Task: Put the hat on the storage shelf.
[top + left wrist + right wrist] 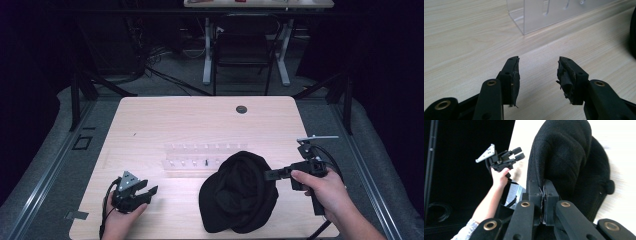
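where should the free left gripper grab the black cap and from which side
Probably the near-left rim of the black cap, coming in low from the left along the table. The cap lies slumped and soft, so a thin fabric edge suits the open left hand-held gripper better than the bulky crown. The right hand-held gripper already pinches the right edge.

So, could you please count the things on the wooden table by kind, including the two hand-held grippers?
Black cap: 1
Clear plastic rack: 1
Grippers: 2, the left gripper open and empty, the right gripper shut on the cap's edge
Total: 4
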Tool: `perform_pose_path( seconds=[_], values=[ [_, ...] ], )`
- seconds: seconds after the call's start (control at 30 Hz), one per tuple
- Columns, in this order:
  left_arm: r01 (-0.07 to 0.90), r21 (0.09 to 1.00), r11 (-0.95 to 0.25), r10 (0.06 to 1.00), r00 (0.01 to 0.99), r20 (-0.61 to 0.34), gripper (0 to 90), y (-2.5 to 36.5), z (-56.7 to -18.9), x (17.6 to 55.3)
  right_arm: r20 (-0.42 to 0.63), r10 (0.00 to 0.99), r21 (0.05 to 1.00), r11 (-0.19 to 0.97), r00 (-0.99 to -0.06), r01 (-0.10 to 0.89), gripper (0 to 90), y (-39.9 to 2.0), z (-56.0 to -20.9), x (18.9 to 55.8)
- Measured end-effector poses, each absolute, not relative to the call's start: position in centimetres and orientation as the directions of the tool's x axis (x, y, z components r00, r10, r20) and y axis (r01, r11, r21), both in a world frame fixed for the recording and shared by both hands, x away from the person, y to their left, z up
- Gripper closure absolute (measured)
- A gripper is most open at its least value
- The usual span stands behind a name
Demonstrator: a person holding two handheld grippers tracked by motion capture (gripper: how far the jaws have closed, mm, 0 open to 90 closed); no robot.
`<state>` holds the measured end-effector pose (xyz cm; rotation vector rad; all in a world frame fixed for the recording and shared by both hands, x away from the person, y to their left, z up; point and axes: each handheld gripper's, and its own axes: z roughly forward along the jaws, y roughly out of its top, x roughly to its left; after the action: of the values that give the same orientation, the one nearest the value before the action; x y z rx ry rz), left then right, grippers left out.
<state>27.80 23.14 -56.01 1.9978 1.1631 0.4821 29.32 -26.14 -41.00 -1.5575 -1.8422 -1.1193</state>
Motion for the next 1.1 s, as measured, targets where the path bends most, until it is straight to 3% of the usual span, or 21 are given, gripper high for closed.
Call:
perform_pose_path(
  seconds=[0.4, 1.1],
  values=[
    [0.569, 0.769, -0.291, 0.857, 0.512, -0.054, 50.9, 23.1, -56.0, 27.8, 0.825, 0.494, 0.320, -0.007, -0.275, 0.948, 87.8, -26.3, -39.0, 28.8],
    [0.563, 0.769, -0.302, 0.857, 0.514, -0.040, 48.6, 23.1, -56.1, 27.8, 0.833, 0.465, 0.398, -0.125, -0.301, 0.909, 88.0, -28.5, -36.0, 28.8]
  ],
)
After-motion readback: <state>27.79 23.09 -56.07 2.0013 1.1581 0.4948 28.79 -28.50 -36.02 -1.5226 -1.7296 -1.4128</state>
